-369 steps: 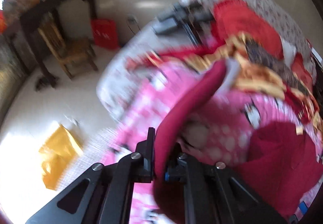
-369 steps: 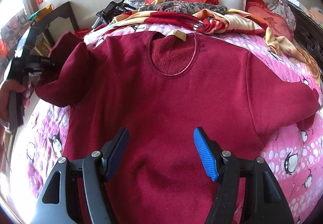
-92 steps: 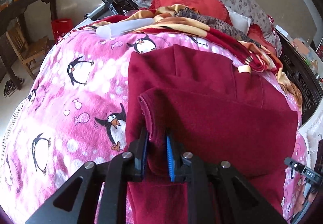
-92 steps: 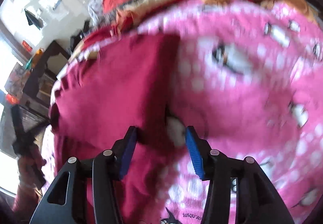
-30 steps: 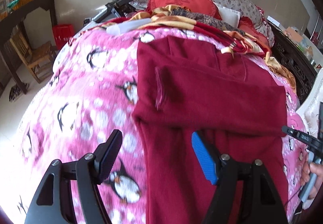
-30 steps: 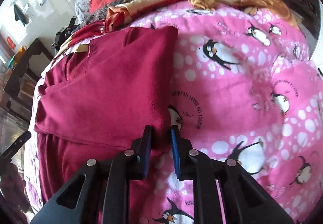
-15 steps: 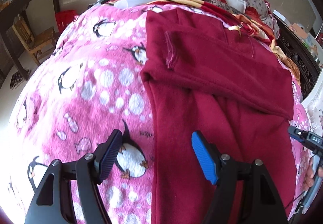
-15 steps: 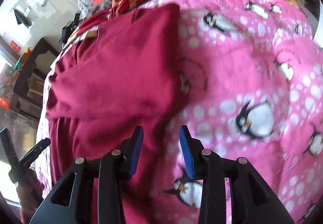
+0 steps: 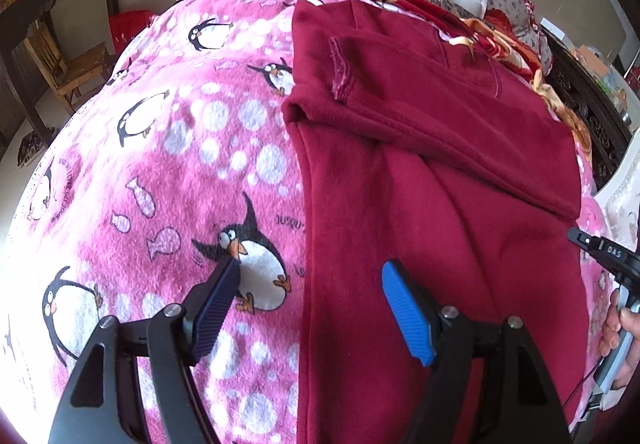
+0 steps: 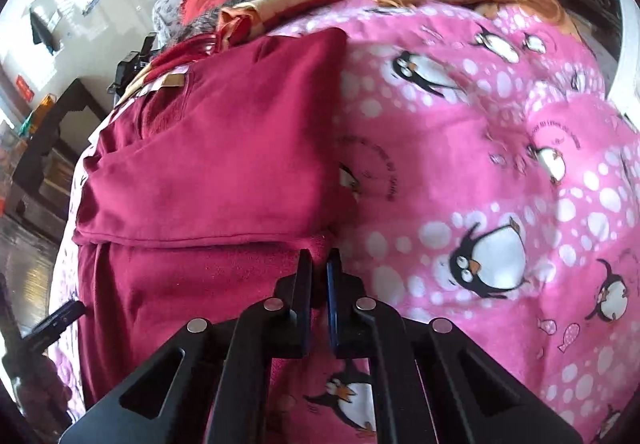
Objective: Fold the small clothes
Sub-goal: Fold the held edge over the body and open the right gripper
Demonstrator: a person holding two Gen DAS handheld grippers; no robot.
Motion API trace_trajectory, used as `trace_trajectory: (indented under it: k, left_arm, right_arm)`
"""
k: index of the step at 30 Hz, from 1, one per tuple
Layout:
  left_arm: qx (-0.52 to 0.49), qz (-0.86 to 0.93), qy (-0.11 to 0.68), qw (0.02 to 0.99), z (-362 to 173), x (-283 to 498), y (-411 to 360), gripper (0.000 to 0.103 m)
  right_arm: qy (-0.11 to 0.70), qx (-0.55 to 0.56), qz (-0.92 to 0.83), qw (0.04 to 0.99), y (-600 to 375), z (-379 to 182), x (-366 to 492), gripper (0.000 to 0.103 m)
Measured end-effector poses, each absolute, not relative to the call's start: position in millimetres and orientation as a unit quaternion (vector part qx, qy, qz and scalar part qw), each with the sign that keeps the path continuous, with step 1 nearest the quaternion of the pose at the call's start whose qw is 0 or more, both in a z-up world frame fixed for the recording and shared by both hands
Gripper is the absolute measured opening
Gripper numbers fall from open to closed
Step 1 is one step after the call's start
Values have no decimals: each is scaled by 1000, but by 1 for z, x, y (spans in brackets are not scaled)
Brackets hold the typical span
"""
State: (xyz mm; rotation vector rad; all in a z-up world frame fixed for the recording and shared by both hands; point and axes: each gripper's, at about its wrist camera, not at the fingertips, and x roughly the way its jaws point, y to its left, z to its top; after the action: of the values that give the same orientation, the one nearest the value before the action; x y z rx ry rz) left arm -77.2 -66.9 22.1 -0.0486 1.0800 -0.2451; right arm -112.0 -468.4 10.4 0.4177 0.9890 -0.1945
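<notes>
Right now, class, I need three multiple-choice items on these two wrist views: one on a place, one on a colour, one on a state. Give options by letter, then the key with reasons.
1. Where does the sweater lie?
A. on a wooden chair
B. on the penguin blanket
C. on the floor

2. What colour is the sweater?
A. dark red
B. yellow
C. white

3. How do the two claws stand?
A. both open
B. both shut
C. left claw open, right claw shut on the sweater's edge

Key: 1 B, pink penguin fabric shows all round it. 2 A, both views show it dark red. 3 C, the left pads stand wide apart over the sweater's edge; the right pads pinch red cloth.
</notes>
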Motion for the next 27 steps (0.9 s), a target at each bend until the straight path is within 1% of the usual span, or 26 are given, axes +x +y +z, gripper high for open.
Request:
trace_trajectory:
  k: [3, 9, 10, 12, 14, 17, 18, 19, 20, 21, 23, 27]
  left_arm:
    - [-20, -120, 514, 849, 24, -82, -68, 77]
    - [-27, -134, 522, 842, 26, -101, -57, 77]
    - [-28, -136, 523, 841, 27, -103, -56, 77]
    - [-28, -141, 527, 837, 25, -113, -55, 77]
    - [-25, -144, 529, 836, 23, -119, -56, 78]
    - [-21, -146, 530, 835, 22, -128, -58, 78]
    - [-23, -147, 532, 834, 23, -131, -57, 78]
    - [-29, -150, 534, 832, 25, -134, -55, 78]
    - [-34, -153, 535, 830, 25, -137, -54, 78]
    - [-47, -156, 537, 828, 26, -140, -50, 78]
    - [-63, -157, 542, 823, 26, -145, -45, 78]
    - [-49, -156, 543, 824, 27, -158, -45, 78]
  right_arm:
    - [475, 190, -100, 853, -464, 6, -110, 0]
    - [466, 205, -81, 857, -468, 25, -126, 0]
    - [471, 212, -63, 854, -468, 27, -133, 1]
    - [472, 243, -18, 847, -468, 29, -146, 15]
    - [476, 260, 10, 840, -462, 26, -153, 18]
    - [490, 259, -3, 832, -453, 8, -147, 18]
    - [492, 275, 7, 826, -450, -1, -144, 18]
    - [488, 276, 9, 828, -446, -3, -144, 14]
    - [483, 260, 4, 836, -443, 1, -145, 4]
    - [474, 228, -11, 850, -440, 11, -148, 0]
    - [463, 184, -37, 866, -439, 25, -156, 0]
    - [496, 191, -32, 846, -447, 23, -159, 0]
